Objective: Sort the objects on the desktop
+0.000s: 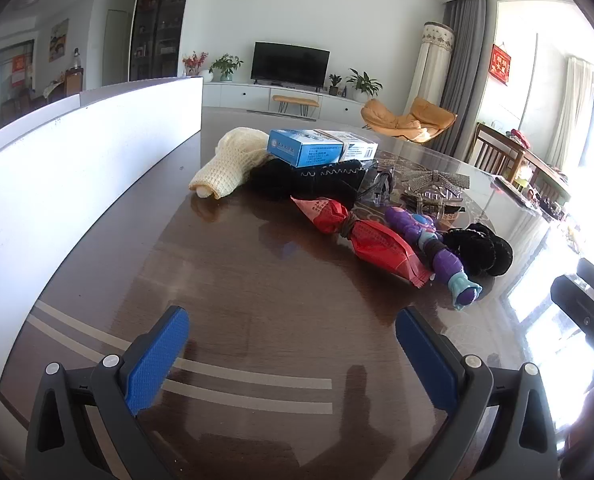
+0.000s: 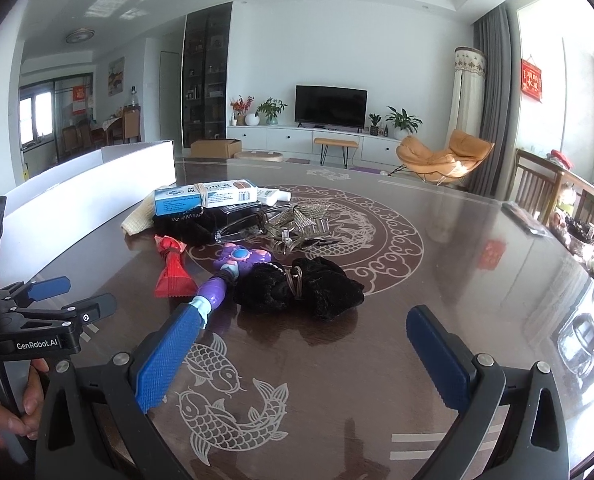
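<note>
Dark glossy tabletop [image 2: 457,248]: clutter pile centred on blue box [image 1: 309,148], red packet [image 1: 361,236] just in front. Left tool [image 1: 293,356] and right tool [image 2: 301,360] both released, empty, short of the pile.

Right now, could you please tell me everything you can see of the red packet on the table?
The red packet is a crinkly, foil-like wrapper with pale print and a serrated end. A dark band cinches its middle, so both ends flare like a bow. It lies flat on the dark glossy table, in front of the black fabric and glasses, with the purple toy close beside it; contact is unclear. Neither gripper touches it.
</note>
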`<action>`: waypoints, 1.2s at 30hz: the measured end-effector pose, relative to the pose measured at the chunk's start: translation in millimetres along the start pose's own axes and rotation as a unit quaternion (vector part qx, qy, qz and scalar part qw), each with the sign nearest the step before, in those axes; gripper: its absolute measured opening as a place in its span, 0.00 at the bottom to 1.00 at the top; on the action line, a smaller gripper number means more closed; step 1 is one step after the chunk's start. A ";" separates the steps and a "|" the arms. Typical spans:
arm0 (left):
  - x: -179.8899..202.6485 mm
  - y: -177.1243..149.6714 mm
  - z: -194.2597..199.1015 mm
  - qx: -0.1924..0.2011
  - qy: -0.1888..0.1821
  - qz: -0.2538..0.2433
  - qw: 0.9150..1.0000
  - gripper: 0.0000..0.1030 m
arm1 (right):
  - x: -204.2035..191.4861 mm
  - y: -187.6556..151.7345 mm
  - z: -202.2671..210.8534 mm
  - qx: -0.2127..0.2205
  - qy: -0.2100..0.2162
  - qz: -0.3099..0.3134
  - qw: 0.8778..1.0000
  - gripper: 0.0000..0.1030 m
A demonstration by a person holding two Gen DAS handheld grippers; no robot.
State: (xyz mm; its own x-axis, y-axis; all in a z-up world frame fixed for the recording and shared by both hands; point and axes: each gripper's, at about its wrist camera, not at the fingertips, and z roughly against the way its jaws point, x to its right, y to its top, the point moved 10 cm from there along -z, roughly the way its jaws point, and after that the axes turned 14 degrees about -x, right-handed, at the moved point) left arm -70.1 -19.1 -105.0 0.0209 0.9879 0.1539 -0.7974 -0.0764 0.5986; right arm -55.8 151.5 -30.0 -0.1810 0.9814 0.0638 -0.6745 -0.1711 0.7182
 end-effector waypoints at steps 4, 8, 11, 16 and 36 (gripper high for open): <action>-0.2 -0.5 -1.0 0.000 -0.002 -0.001 1.000 1.00 | -1.3 -2.7 -3.1 -0.003 -0.003 0.002 1.000 1.00; -0.3 -1.2 -2.5 -0.004 -0.003 -0.001 1.000 1.00 | -4.0 -4.7 -6.5 -0.008 -0.002 0.006 1.000 1.00; -0.1 -1.0 -1.2 -0.002 -0.003 -0.001 1.000 1.00 | -5.3 -5.9 -8.8 -0.012 -0.003 0.009 1.000 1.00; -0.2 -0.6 -0.7 -0.003 -0.004 0.000 1.000 1.00 | -6.5 -6.5 -8.3 -0.010 -0.001 0.009 1.000 1.00; -3.0 -0.8 -0.6 -0.004 -0.009 0.007 1.000 1.00 | -10.4 -6.8 -8.8 -0.015 -0.003 0.008 1.000 1.00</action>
State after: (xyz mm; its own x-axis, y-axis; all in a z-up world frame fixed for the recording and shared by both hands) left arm -69.8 -21.9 -106.4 0.0194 0.9841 0.1764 -0.8028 -0.0898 0.5895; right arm -55.6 141.6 -41.7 -0.1877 0.9790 0.0791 -0.6933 -0.1891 0.6954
